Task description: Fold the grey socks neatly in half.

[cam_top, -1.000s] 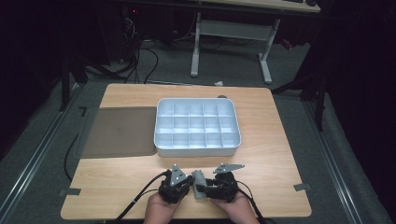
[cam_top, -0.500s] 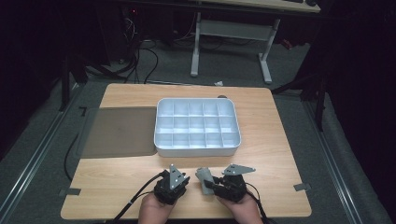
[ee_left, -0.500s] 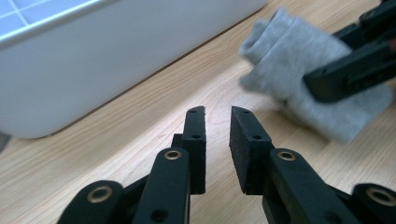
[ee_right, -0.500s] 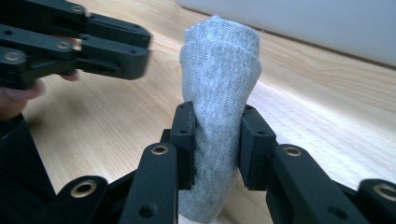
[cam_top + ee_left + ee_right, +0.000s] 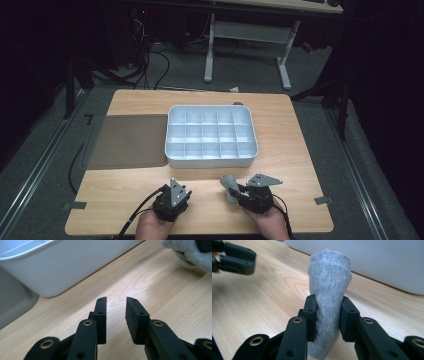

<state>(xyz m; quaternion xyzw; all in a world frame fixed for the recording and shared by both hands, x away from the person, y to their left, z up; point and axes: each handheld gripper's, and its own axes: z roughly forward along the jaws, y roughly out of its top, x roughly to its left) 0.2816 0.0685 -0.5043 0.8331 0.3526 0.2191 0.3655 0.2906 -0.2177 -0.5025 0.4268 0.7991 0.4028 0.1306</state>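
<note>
Now drawn apart at lower frame: right tongs (image 5: pixel 234 189) pinching rolled grey sock (image 5: pixel 229 187), left tongs (image 5: pixel 176 186) narrowly open, empty, ready for white tray (image 5: pixel 212 161).

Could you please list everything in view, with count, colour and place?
rolled sock: one, grey, clamped between the right gripper's jaws, near the table's front edge
compartment tray: one, white, empty, middle of the table
flat mat: one, grey-brown, against the tray's left side
table: one, light wood
desk frame: one, white, on the floor behind the table
left gripper: one, black, jaws apart with nothing between them, front left
right gripper: one, black, holding the sock, front right
</note>
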